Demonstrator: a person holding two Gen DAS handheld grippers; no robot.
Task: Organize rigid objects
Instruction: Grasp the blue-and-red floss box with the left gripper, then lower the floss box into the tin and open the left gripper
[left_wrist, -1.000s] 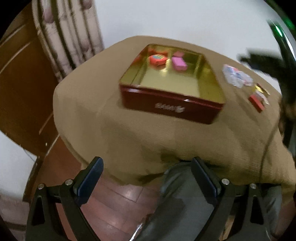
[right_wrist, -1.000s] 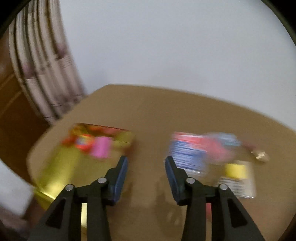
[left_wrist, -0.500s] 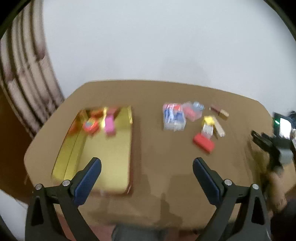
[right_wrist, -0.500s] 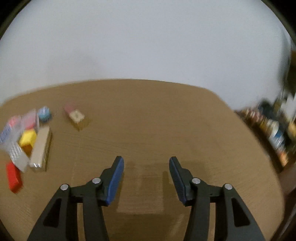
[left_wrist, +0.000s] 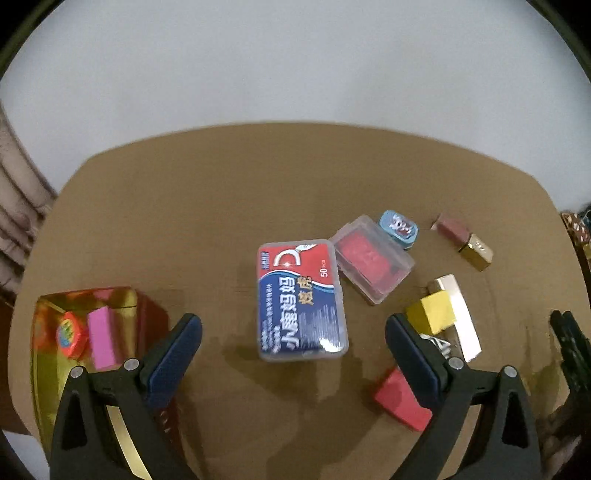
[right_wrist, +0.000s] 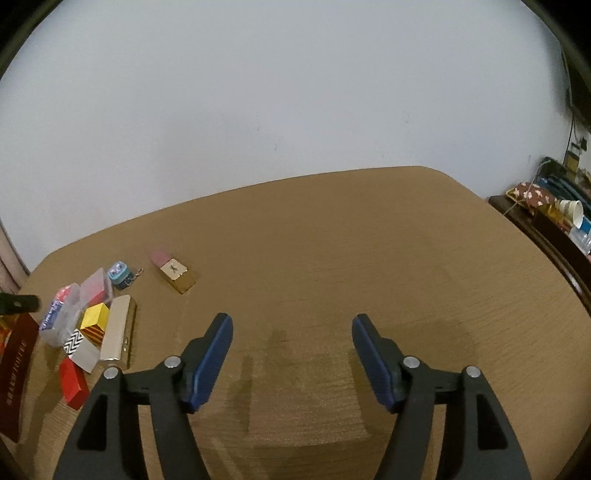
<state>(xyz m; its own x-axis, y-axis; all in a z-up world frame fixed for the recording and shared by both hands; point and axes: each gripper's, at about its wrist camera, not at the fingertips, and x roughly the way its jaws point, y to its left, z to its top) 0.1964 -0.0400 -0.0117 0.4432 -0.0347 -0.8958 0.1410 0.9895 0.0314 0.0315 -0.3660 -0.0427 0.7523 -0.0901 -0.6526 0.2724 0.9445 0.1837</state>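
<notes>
Left gripper (left_wrist: 293, 341) hangs spread either side of the floss box (left_wrist: 301, 301), likely next for the tin (left_wrist: 44, 365); right gripper (right_wrist: 291, 345) idles spread over bare table (right_wrist: 369, 258).

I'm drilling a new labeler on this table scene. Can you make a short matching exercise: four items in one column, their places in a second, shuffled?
Items:
1. pink block
2. floss box
3. yellow cube
4. red block

Places:
A. under the right finger of the left hand-held gripper
B. inside the gold tin
C. on top of a silver bar
D. centered ahead of the open left hand-held gripper

Pairs: 1-B, 2-D, 3-C, 4-A
</notes>
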